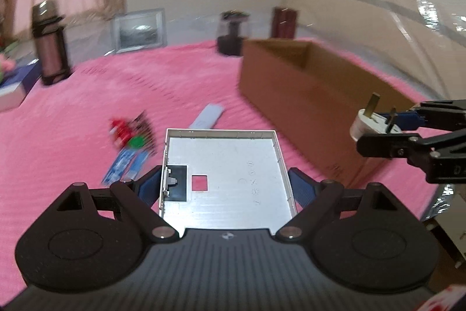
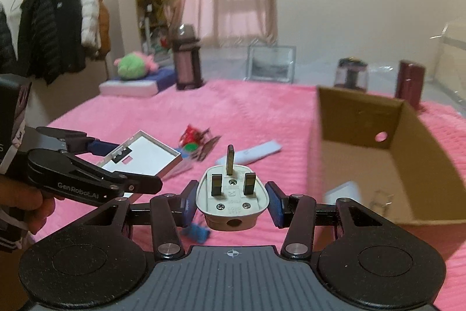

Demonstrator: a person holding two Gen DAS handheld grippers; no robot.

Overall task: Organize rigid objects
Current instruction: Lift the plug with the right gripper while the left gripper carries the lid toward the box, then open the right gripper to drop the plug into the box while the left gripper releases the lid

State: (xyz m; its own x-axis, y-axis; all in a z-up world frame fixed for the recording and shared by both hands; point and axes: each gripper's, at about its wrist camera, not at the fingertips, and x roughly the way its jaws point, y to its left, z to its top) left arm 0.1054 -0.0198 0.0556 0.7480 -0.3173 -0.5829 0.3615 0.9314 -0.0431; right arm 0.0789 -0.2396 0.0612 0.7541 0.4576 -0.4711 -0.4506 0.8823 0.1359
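My left gripper (image 1: 224, 188) is shut on a flat white square cover plate (image 1: 227, 174), its blue pads pressing the plate's two side rims; the plate (image 2: 145, 155) hangs above the pink cloth. My right gripper (image 2: 231, 201) is shut on a white three-pin plug (image 2: 231, 201), pins pointing up. That plug (image 1: 370, 123) shows at the right of the left wrist view, in front of the open cardboard box (image 1: 308, 89). The box (image 2: 378, 159) holds a white item (image 2: 343, 194) and a wire clip (image 2: 381, 198).
On the pink cloth (image 1: 102, 95) lie a white remote-like bar (image 1: 208, 115), a red and green toy (image 1: 128, 133), blue packets (image 1: 125, 165) and a small blue piece (image 2: 198, 232). A lantern (image 1: 51, 45), picture frame (image 1: 139, 29), dark jar (image 1: 233, 32) and maroon box (image 1: 284, 22) line the back.
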